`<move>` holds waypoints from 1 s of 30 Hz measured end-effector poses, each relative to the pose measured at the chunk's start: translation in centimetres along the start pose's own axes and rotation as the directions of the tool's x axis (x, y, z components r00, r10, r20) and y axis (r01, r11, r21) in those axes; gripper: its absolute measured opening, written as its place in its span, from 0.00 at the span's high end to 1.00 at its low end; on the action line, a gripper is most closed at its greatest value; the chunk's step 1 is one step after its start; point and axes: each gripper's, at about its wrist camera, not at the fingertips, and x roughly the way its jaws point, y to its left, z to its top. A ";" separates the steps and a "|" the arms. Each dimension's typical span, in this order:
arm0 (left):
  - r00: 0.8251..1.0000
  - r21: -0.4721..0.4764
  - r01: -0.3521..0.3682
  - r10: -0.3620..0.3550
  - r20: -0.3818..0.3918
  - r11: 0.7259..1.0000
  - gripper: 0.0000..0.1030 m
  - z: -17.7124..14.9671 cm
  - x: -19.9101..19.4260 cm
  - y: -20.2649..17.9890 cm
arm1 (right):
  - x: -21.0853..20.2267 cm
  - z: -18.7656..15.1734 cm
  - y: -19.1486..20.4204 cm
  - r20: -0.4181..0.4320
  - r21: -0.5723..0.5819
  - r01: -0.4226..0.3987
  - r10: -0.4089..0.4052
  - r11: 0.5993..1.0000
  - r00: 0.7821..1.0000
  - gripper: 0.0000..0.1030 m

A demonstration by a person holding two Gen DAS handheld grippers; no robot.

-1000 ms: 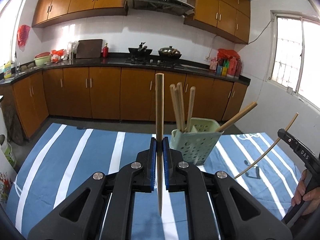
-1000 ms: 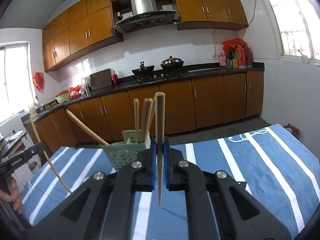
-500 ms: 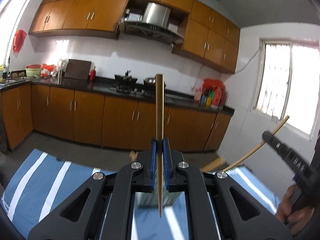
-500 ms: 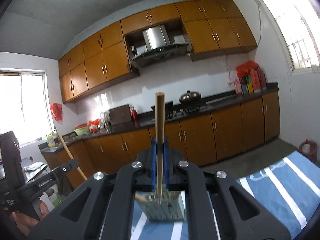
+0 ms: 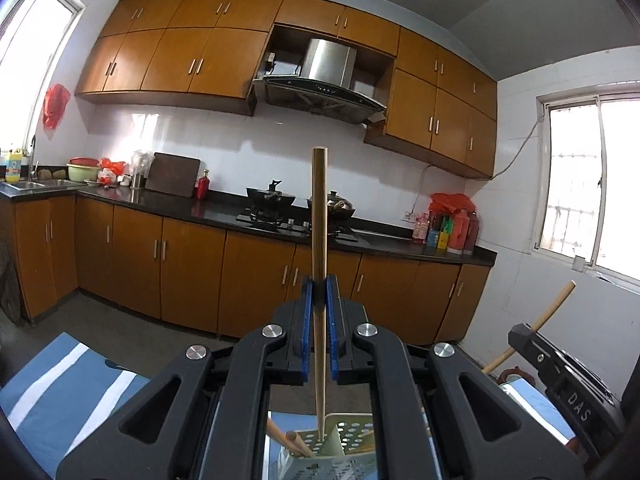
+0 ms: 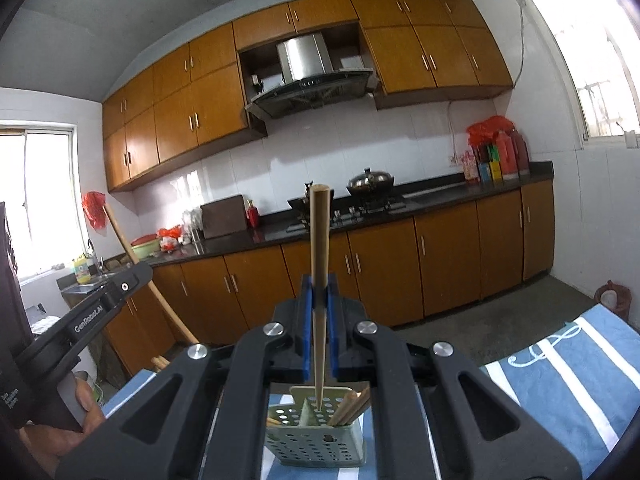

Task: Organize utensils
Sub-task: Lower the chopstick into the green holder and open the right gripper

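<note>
My left gripper (image 5: 319, 292) is shut on a wooden chopstick (image 5: 319, 240) held upright. Its lower tip hangs just above the pale green perforated utensil holder (image 5: 344, 460), which holds other chopsticks (image 5: 294, 440). My right gripper (image 6: 319, 294) is shut on another upright chopstick (image 6: 319, 248), its tip over the same holder (image 6: 316, 440), which contains several chopsticks (image 6: 350, 406). The right gripper also shows at the right of the left wrist view (image 5: 560, 376); the left gripper shows at the left of the right wrist view (image 6: 92, 312).
The holder stands on a blue cloth with white stripes (image 6: 560, 380) (image 5: 60, 392). Behind are wooden kitchen cabinets (image 5: 180, 264), a dark counter with a stove and pans (image 5: 280, 208), and a range hood (image 5: 324, 88).
Both grippers have risen and moved in over the holder, each still holding its chopstick. The holder has dropped from ahead of the fingers to beneath them.
</note>
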 end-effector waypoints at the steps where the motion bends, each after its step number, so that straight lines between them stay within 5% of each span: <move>1: 1.000 0.000 0.003 -0.003 -0.004 1.000 0.93 -0.4 0.4 0.0 | 0.4 -0.2 0.1 -0.006 -0.001 0.003 -0.003 1.000 1.000 0.92; 22: 0.999 0.026 0.007 -0.006 -0.049 1.000 0.93 -4.0 3.0 -0.3 | 4.0 -3.2 -0.2 -0.092 -0.004 -0.010 0.009 1.000 0.996 0.92; 27: 0.999 0.013 0.009 -0.009 -0.054 1.000 0.92 -3.0 2.7 0.2 | 3.4 -3.1 -0.3 -0.092 0.004 -0.025 0.025 1.000 0.995 0.82; 30: 0.999 0.014 -0.002 0.002 -0.044 1.000 0.70 -2.5 2.2 0.3 | 2.8 -2.9 -0.2 -0.083 0.003 -0.027 0.027 1.000 0.996 0.80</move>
